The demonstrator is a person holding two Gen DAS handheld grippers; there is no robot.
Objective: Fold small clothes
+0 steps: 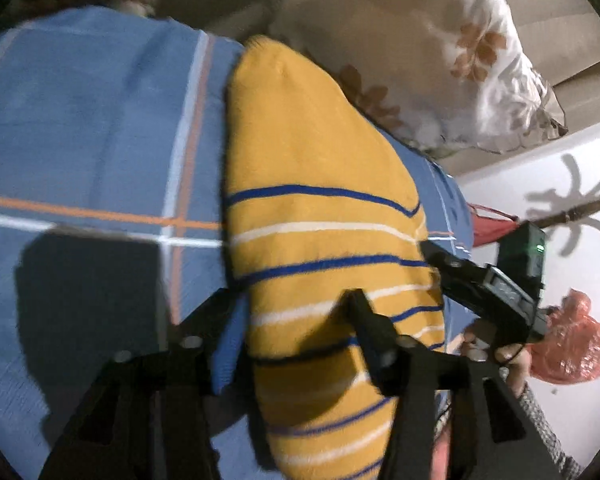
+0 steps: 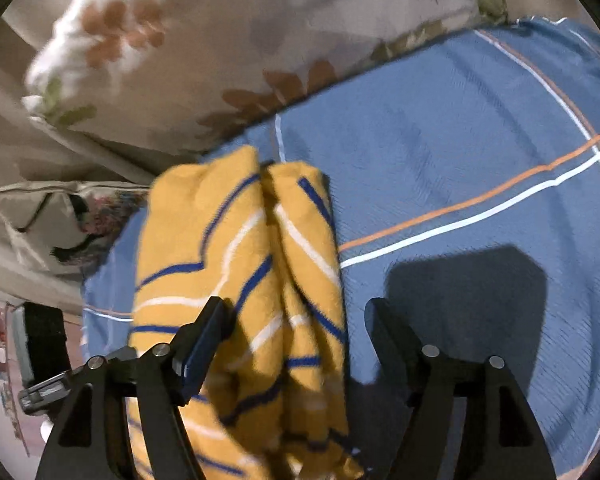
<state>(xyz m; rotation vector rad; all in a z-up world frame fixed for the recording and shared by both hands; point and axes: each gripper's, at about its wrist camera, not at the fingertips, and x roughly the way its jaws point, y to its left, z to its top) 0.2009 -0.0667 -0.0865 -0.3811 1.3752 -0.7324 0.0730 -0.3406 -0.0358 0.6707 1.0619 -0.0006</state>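
Note:
A small yellow knit garment (image 1: 316, 168) with blue and white stripes lies on a blue bedsheet (image 1: 92, 128). In the right wrist view it (image 2: 244, 248) lies folded lengthwise with a crease down its middle. My left gripper (image 1: 292, 304) is open, its fingers astride the garment's near striped end. My right gripper (image 2: 300, 316) is open too, its left finger (image 2: 208, 332) over the garment and its right finger (image 2: 388, 332) over bare sheet. The right gripper also shows in the left wrist view (image 1: 484, 280), held by a hand at the garment's right edge.
A floral pillow (image 1: 492, 64) lies at the head of the bed, also in the right wrist view (image 2: 220, 40). A red plastic bag (image 1: 568, 344) and a white wall are beyond the bed's right edge. The blue sheet (image 2: 460, 168) has orange and white lines.

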